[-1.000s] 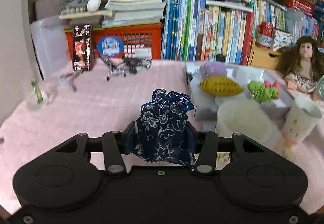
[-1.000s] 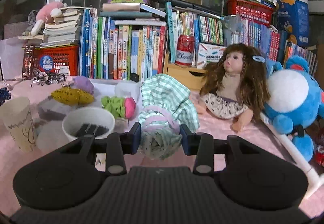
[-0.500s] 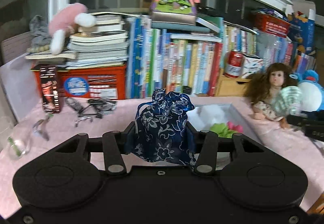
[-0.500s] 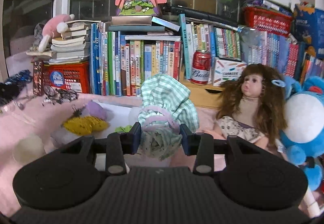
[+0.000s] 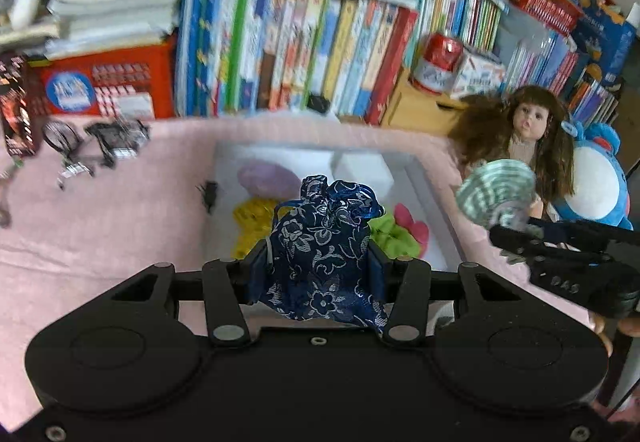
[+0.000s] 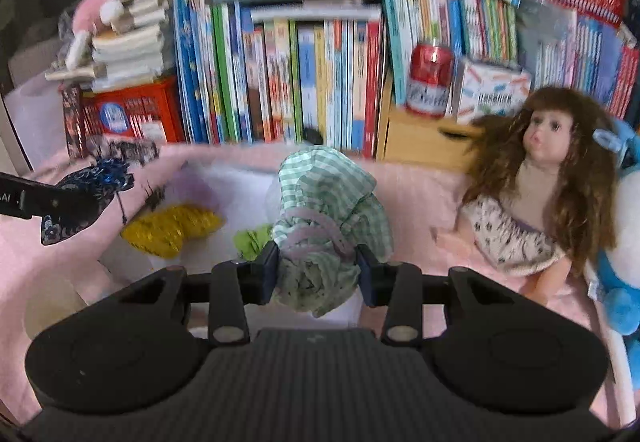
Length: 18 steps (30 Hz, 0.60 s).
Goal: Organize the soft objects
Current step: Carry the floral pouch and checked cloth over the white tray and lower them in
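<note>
Two soft pouches ride above a white tray on a pink-covered table — the carrying step of the tidy-up, by the look of it, with the drop not yet made. The left gripper is clamped on a dark blue flowered pouch, which hangs over the tray's near end; the right gripper squeezes a green checked pouch, held over the tray's right side. Already lying in the tray are a yellow toy, a green toy and a purple one. Both tools tilt forward and downward toward the tray, side by side and close together. The next move likely calls for lowering each pouch into a free patch of the tray and parting the jaws — without knocking the neighbouring doll.
</note>
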Motion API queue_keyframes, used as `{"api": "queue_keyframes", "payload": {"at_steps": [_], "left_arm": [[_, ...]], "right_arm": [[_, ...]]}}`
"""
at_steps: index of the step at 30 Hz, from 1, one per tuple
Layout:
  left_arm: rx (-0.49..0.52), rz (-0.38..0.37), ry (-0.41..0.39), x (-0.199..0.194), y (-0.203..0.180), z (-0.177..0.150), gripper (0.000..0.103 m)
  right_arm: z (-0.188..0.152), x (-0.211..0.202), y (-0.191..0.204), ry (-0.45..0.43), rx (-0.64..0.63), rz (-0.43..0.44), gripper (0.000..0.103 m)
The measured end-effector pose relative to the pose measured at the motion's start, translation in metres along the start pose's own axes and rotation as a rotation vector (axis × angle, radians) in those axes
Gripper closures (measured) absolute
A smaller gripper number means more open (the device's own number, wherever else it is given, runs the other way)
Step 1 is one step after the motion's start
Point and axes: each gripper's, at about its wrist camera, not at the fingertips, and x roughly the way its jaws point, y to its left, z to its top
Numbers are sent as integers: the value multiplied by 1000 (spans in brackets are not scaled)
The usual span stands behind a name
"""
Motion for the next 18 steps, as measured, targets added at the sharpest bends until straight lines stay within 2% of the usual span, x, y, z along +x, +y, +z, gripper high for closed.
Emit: {"api": "queue_keyframes", "payload": {"at_steps": [7,18], "left_arm": [[-20,-2,106,49,-20,3,57],[-58,56,199,113,-32,7,57]], "right_arm": [[-8,38,-5,116,-20,8,57],[-14,78,-5,201,-66,28,57]]}}
